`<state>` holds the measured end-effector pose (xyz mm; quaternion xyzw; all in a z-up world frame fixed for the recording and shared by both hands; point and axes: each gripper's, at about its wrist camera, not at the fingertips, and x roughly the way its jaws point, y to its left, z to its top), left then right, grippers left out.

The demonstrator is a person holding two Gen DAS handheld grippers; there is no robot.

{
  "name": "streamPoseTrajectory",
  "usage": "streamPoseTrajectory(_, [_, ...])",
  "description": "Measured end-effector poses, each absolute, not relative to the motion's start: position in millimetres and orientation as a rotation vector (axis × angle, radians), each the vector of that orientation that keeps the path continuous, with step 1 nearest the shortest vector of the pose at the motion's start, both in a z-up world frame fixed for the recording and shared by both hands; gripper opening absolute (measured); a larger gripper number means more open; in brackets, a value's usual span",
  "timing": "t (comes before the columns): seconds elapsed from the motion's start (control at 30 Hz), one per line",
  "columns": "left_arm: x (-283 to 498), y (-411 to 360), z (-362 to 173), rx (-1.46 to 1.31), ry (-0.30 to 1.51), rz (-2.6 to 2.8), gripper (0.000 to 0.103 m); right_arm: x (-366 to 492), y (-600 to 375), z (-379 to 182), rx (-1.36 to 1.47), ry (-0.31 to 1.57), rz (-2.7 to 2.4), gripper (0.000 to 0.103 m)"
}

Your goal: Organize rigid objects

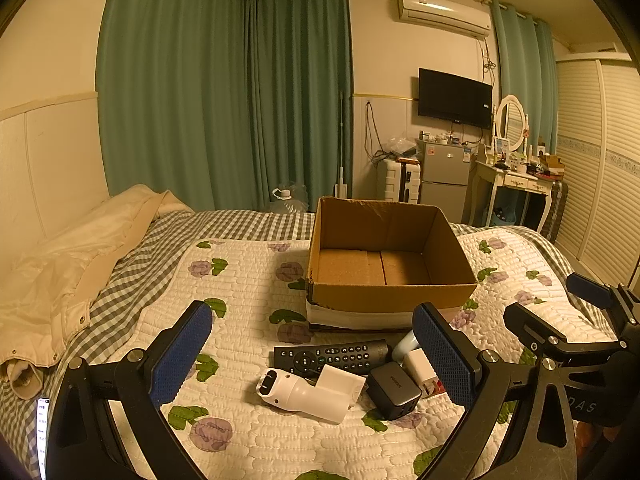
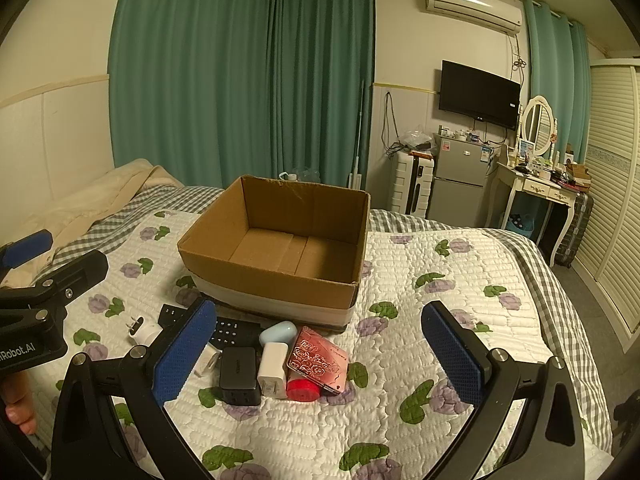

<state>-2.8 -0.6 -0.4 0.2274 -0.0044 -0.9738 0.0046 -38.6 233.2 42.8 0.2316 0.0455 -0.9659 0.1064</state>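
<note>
An empty cardboard box (image 1: 390,304) (image 2: 256,280) stands on the floral quilt. In front of it lies a cluster: a black remote (image 1: 332,357) (image 2: 234,330), a white cylindrical device (image 1: 304,396), a black charger (image 1: 394,390) (image 2: 239,374), a white plug adapter (image 1: 418,366) (image 2: 272,368), a pale blue case (image 2: 278,333), a pink rose-patterned case (image 2: 318,360) and a red round lid (image 2: 303,390). My left gripper (image 1: 316,344) is open and empty above the cluster. My right gripper (image 2: 320,344) is open and empty, just right of it.
A cream jacket (image 1: 68,264) lies on the checked bedsheet at the left. A phone (image 1: 41,436) lies at the bed's near left edge. Beyond the bed stand a fridge (image 2: 460,180), a suitcase (image 2: 414,184) and a dressing table (image 2: 536,188).
</note>
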Motion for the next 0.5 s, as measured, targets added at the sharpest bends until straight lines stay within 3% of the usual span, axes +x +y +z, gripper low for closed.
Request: streamPoseTrajectory(0.5, [-2.1,2.9,2.1,0.683,-0.045,-3.059,0.102,-39.0,231.7,42.0,0.682,0.138,-2.837,0.103])
